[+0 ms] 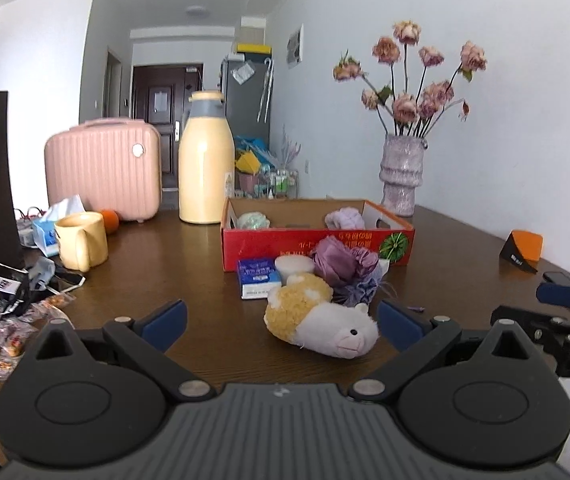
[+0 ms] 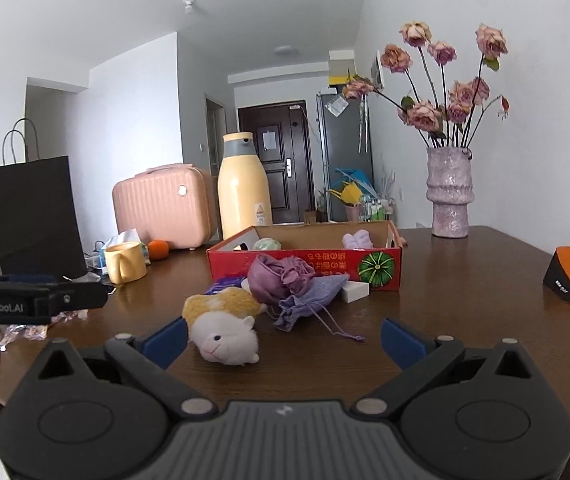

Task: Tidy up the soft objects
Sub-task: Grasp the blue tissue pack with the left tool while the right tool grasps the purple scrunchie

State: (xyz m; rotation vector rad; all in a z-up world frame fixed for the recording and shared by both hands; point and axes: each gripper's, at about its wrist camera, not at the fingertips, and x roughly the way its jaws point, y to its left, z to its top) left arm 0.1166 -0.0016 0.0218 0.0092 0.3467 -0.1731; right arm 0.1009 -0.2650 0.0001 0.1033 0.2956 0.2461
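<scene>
Left claw and right claw hover level above the brown wooden bench, both spread wide and holding nothing, near the yellow-and-white plush hamster. The left claw body reads "GenRobot.AI".

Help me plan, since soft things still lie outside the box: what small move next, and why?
Probably ease the open left gripper forward around the plush hamster: it lies on the table between the fingers, nearest, outside the red box.

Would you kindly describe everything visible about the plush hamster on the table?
The plush hamster is fluffy, with a white face, pink snout, small dark eye, and yellow back with white patches. It lies on the brown table, face toward the cameras, before the red box. Its rear touches the purple pouches. Neither open gripper holds it.
</scene>
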